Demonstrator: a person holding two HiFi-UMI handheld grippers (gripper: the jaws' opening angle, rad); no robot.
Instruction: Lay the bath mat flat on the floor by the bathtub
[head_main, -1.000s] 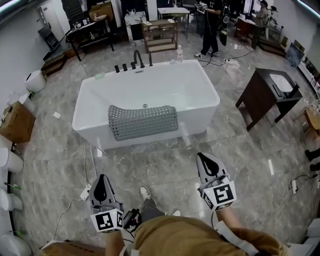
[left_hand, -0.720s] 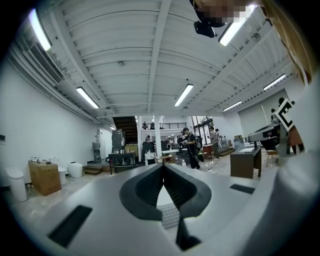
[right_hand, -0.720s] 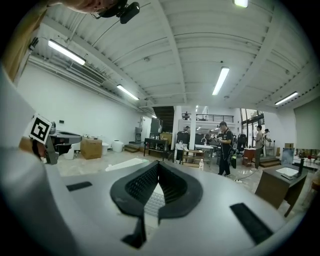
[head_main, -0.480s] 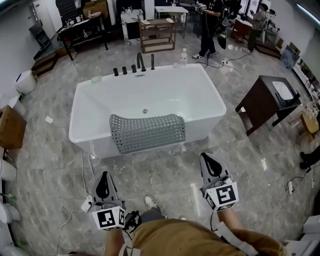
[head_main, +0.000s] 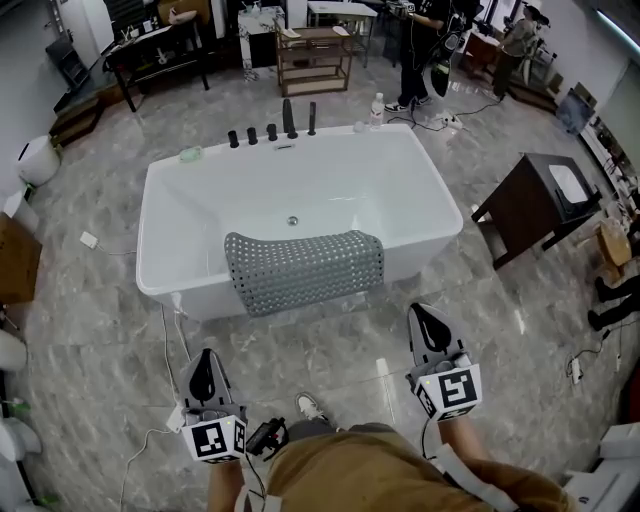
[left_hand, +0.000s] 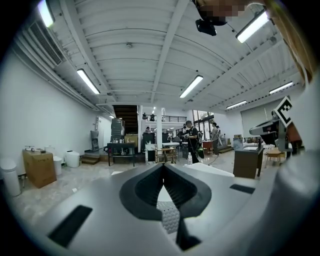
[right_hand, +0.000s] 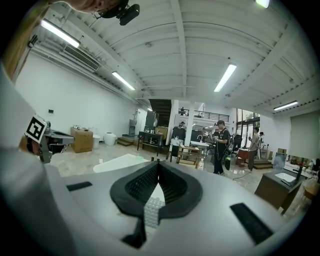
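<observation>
In the head view a grey perforated bath mat (head_main: 303, 270) hangs folded over the near rim of the white bathtub (head_main: 420, 190). Half of it lies inside the tub and half hangs down the outer wall. My left gripper (head_main: 204, 358) is held low at the left, well short of the tub, shut and holding nothing. My right gripper (head_main: 421, 311) is at the right, nearer the tub's front right corner, also shut and holding nothing. In the left gripper view the jaw tips (left_hand: 162, 165) meet. They also meet in the right gripper view (right_hand: 157, 163). Grey marble floor separates both grippers from the mat.
Black taps (head_main: 285, 120) and a bottle (head_main: 377, 105) stand at the tub's far rim. A dark wooden vanity (head_main: 525, 200) is on the right, a cardboard box (head_main: 15, 262) on the left. A cable with a power strip (head_main: 172, 415) lies beside my shoe (head_main: 312, 407). People (head_main: 418, 50) stand at the back.
The tub and mat have slid lower and slightly right in the head view, so the view has moved closer to the tub. Both grippers stay shut and held as before.
</observation>
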